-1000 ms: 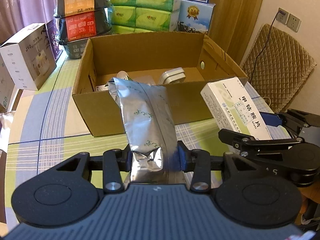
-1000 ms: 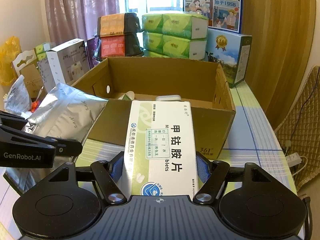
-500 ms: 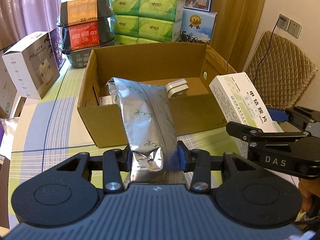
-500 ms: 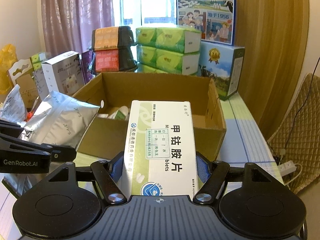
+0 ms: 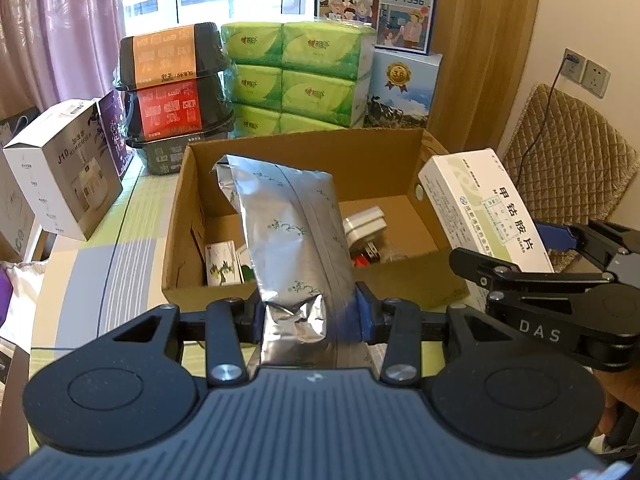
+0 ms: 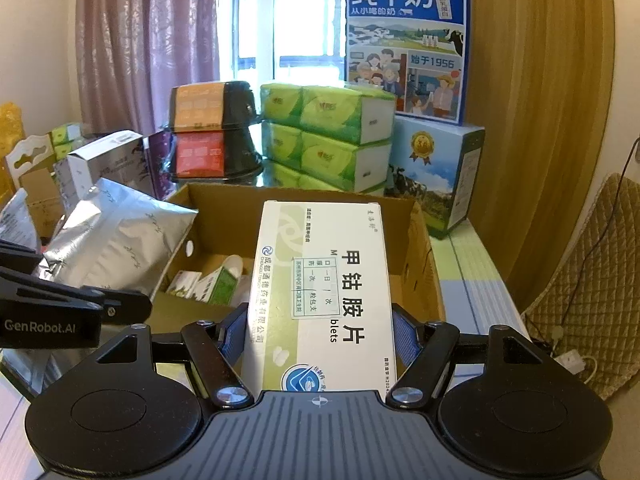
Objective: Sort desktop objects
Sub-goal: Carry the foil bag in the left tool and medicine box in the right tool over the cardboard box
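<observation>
Foil pouch (image 5: 294, 240): soft, crushable; left gripper (image 5: 310, 314) fingers pinch its bottom, above the cardboard box (image 5: 304, 148); right gripper (image 6: 320, 340) clamps the stiff medicine box (image 6: 324, 296) (light, we judge) alongside.

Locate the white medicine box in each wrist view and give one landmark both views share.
Left wrist: medicine box at right edge, clamped in the right gripper.
Right wrist: medicine box at centre, between the fingers.
Shared landmark: the open cardboard box behind it.
</observation>
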A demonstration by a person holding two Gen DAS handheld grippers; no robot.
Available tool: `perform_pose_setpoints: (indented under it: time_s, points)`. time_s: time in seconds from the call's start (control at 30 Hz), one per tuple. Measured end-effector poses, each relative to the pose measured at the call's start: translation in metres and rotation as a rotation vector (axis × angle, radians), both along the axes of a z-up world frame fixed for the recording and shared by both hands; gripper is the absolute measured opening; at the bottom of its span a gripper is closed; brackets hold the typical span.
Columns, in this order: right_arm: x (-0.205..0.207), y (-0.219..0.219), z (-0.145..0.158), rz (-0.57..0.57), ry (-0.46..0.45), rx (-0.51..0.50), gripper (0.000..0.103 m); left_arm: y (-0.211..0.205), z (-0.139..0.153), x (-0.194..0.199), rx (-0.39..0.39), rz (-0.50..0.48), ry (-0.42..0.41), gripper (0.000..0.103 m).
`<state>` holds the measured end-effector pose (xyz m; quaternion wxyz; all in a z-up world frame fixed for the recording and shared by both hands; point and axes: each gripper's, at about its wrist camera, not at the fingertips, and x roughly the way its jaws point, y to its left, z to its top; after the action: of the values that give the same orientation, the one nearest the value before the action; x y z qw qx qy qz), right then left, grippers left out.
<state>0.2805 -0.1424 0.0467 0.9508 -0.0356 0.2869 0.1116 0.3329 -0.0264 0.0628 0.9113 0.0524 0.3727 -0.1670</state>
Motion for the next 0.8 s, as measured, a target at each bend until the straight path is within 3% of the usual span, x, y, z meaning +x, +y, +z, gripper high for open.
perform_pose_setpoints:
  time_s: [0.8]
  points:
    - [0.066, -0.005, -0.003, -0.066, -0.012, 0.028, 0.068, -0.009, -0.010, 0.067, 0.002, -0.004, 0.009, 0.037]
